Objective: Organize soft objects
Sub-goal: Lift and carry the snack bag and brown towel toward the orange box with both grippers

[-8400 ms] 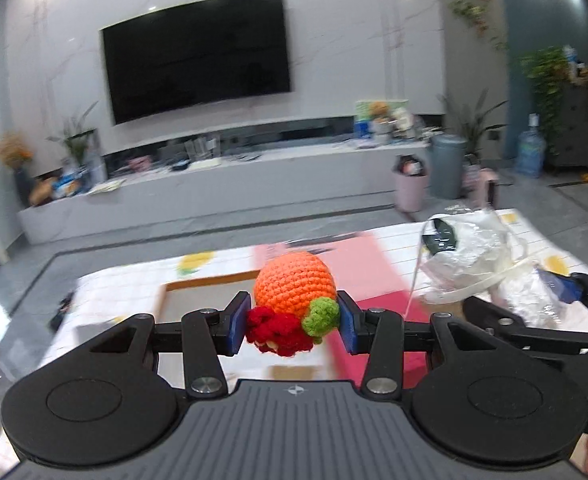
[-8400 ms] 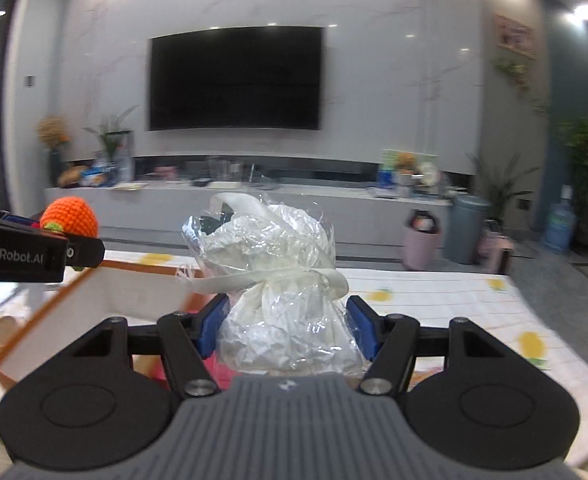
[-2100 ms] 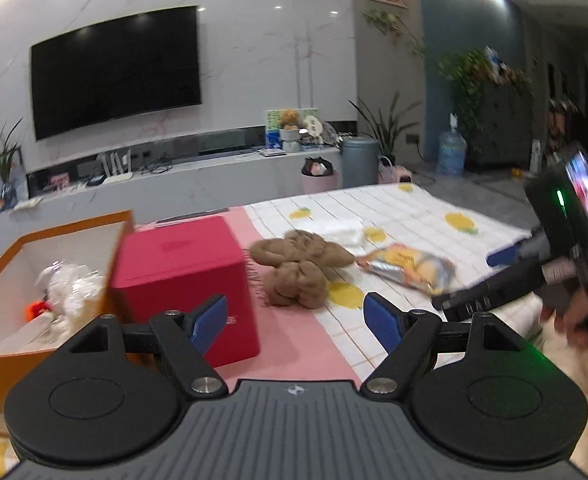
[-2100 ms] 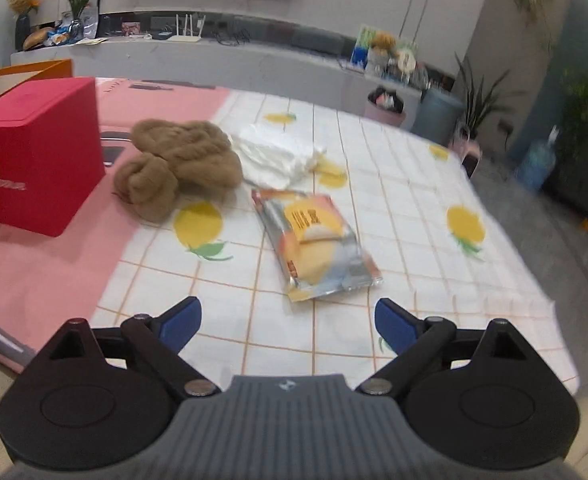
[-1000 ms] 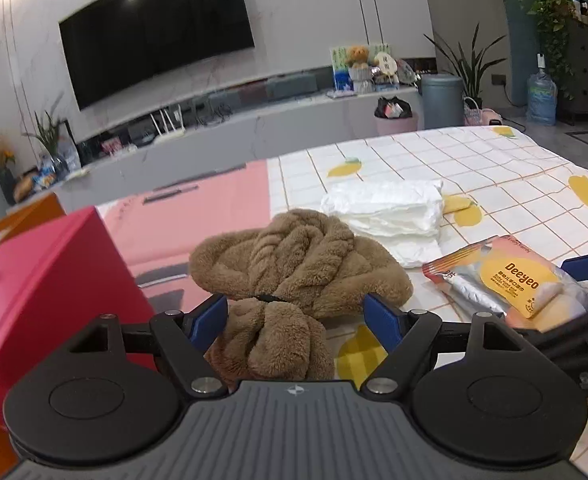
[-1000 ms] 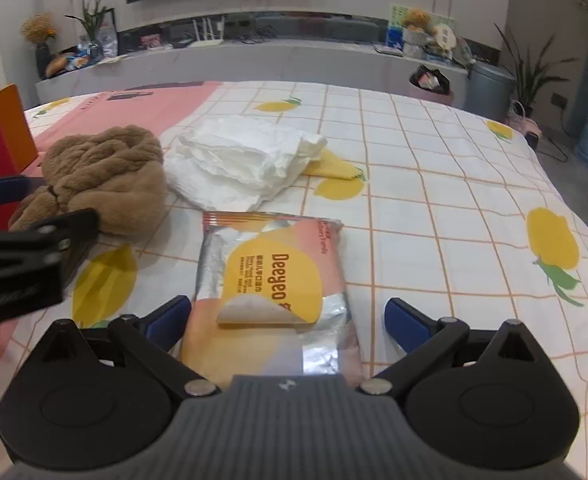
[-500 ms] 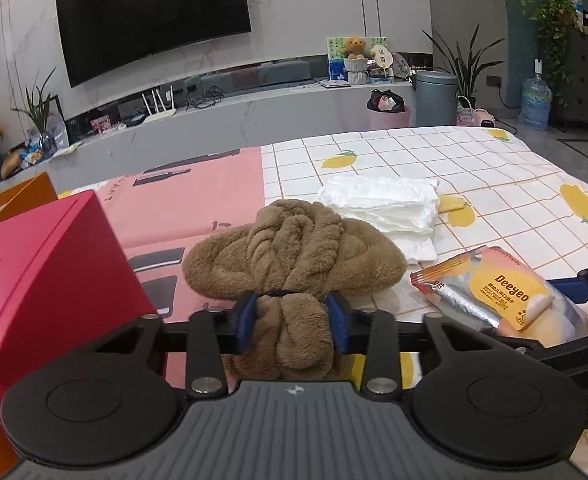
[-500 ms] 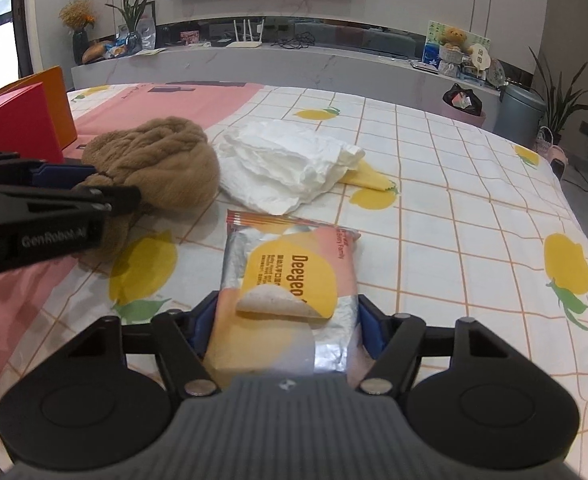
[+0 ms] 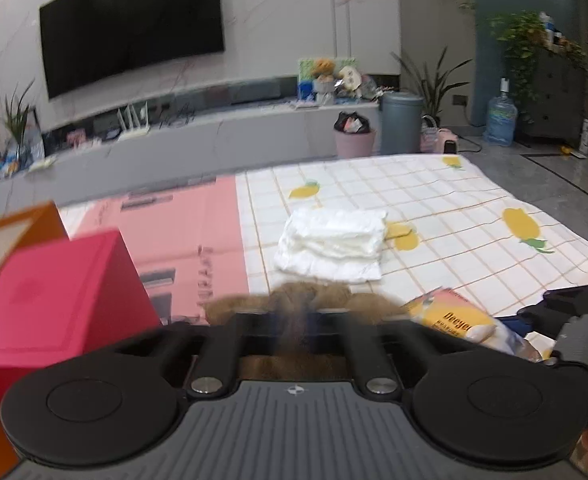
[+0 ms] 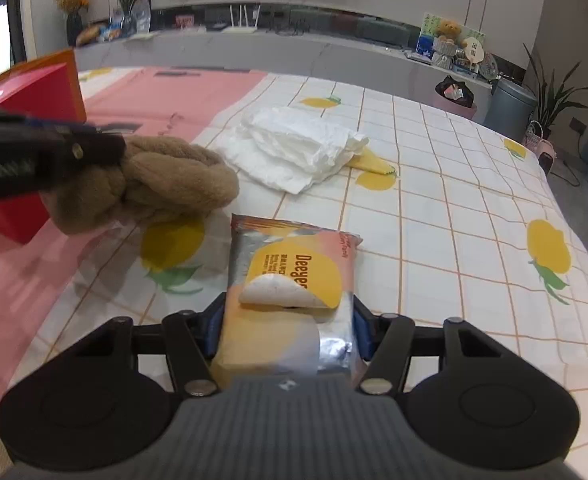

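In a living room with a wall television, on the lemon-print desk (image 10: pixel 474 208), we are mid-pickup: our left tool (image 9: pixel 300 322) is clamped on the brown plush (image 10: pixel 165 184) at left, our right tool (image 10: pixel 285 330) is closing round the wipes pack (image 10: pixel 294 280) at lower centre, and next both need carrying to the orange box (image 9: pixel 13 224) at far left.

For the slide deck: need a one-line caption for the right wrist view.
Right gripper closing on a Deeyeo wipes pack while the left gripper lifts a brown plush knot off the lemon-print cloth.

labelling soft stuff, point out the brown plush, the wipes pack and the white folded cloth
brown plush (image 10: pixel 165 184), right wrist view, its fuzzy middle
wipes pack (image 10: pixel 294 276), right wrist view, yellow label
white folded cloth (image 9: pixel 334 240), left wrist view, top fold
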The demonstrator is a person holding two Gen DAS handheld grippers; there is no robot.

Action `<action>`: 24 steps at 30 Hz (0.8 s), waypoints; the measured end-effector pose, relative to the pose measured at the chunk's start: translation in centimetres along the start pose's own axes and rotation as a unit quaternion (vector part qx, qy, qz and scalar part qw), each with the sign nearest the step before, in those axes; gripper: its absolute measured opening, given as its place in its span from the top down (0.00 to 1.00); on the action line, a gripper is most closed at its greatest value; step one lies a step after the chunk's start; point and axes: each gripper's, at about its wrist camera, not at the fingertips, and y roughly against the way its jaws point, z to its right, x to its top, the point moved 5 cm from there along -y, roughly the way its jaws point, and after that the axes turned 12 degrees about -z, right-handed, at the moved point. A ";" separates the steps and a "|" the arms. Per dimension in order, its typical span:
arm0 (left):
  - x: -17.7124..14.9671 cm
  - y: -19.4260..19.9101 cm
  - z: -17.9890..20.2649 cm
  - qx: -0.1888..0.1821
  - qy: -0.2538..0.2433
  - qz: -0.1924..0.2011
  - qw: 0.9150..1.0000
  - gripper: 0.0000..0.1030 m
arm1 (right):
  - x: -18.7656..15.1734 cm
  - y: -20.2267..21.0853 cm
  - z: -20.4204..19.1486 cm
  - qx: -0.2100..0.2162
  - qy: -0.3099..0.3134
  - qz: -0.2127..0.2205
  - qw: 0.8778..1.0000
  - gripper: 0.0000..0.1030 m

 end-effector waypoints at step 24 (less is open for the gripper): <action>-3.5 -4.4 1.2 -0.024 -0.182 -0.045 0.982 0.11 | -1.0 0.7 0.5 0.005 -0.039 -0.025 0.999 0.45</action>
